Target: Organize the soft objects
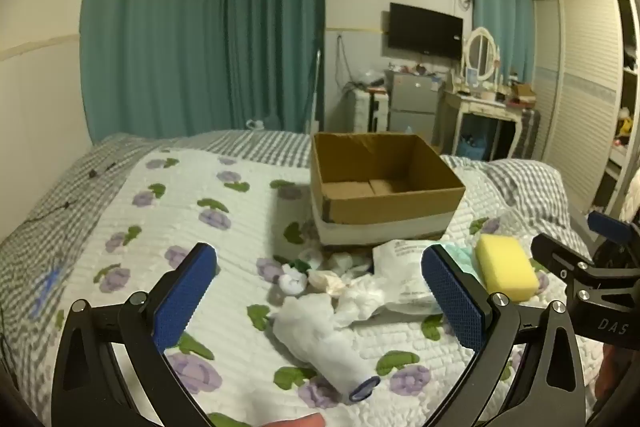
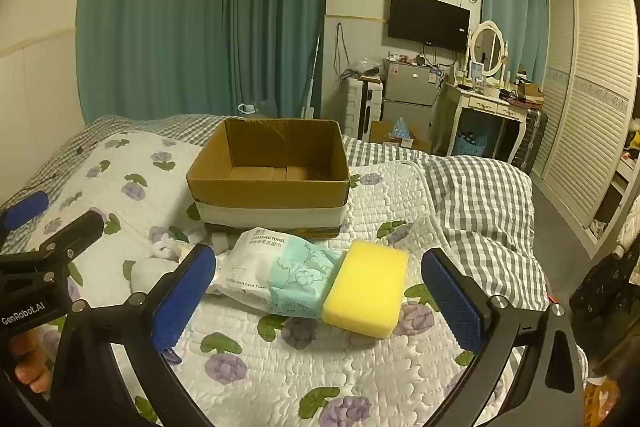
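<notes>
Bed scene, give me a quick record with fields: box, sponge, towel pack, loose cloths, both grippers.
box: cardboard box, open top, nothing seen inside, standing on the quilt
sponge: yellow sponge, in front of the box, touching the pack
pack: cleansing towel pack, lying flat, left of the sponge
cloths: white cloths crumpled in a pile before the box
left gripper: open, empty, over the cloths
right gripper: open, empty, facing pack and sponge
</notes>
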